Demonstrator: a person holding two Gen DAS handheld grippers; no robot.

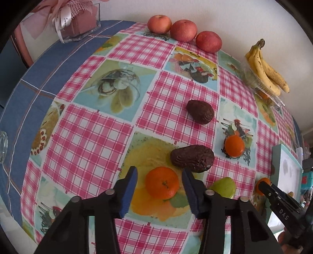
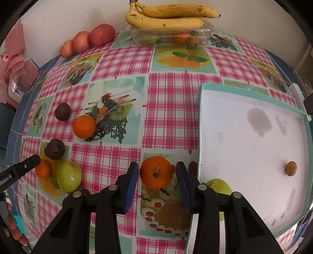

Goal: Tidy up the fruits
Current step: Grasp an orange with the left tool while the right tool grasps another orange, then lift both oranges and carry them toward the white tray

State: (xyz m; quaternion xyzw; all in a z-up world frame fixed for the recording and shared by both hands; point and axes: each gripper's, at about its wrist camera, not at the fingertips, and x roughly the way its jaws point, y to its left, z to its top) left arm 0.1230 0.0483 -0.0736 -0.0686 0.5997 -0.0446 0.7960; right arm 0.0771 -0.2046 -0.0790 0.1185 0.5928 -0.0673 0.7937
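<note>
In the left wrist view my left gripper [image 1: 160,171] points down at the checked tablecloth. A mandarin [image 1: 162,182] lies between its blue pads, with a gap on each side. A dark avocado [image 1: 192,158] lies just beyond it and a green apple [image 1: 224,187] to the right. In the right wrist view my right gripper [image 2: 157,165] straddles an orange [image 2: 156,172] with a short stem. Its pads stand very close to the fruit without visibly pressing on it. A white tray [image 2: 234,156] with a teal rim lies to the right and holds one small brown fruit [image 2: 291,168].
Three red apples [image 1: 182,30] line the wall. Bananas [image 2: 170,17] rest on a clear plastic box [image 2: 172,37] of fruit. A second avocado [image 1: 199,112], another mandarin [image 1: 234,145] and a second green apple [image 2: 218,185] lie about. A pink gift box [image 1: 78,19] stands far left.
</note>
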